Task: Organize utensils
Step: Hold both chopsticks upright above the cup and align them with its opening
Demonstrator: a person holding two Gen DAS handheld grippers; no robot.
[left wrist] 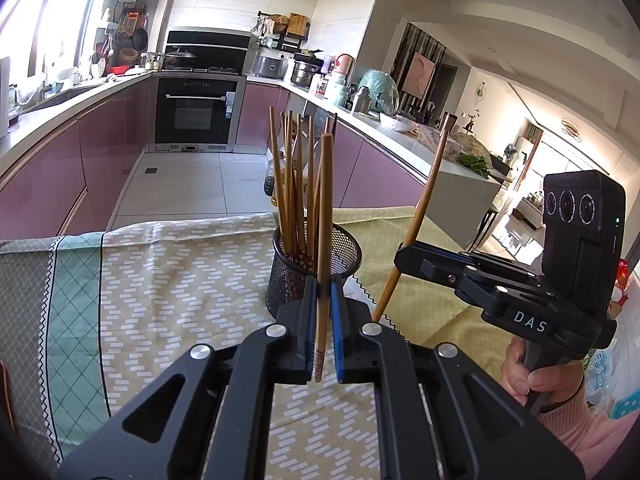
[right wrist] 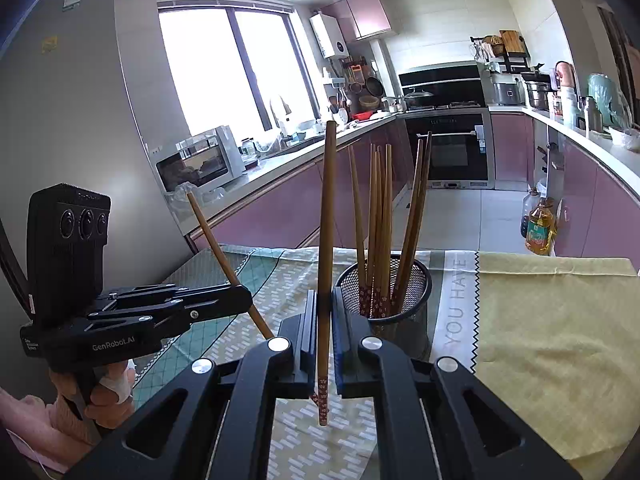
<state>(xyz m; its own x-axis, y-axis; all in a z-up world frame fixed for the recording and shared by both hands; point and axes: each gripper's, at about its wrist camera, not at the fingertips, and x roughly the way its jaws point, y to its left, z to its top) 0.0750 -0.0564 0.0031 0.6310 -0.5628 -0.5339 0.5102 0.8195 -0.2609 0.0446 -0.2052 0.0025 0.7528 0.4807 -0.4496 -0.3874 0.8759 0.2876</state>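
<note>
Chopsticks (left wrist: 296, 184) fill mesh cup (left wrist: 344, 252) | left claw (left wrist: 324, 280), right claw (right wrist: 324, 294) each grip one

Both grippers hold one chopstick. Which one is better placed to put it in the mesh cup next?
Probably the left gripper: its chopstick stands nearly upright directly before the mesh cup.

Premises are presenting as a home kitchen: pink cabinets (left wrist: 100, 148) are running along both walls, a built-in oven (left wrist: 195, 114) is sitting under a hob, a rice cooker (right wrist: 507, 92) and pots are crowding the counter (left wrist: 384, 128), pans are hanging by the window (right wrist: 224, 68).
</note>
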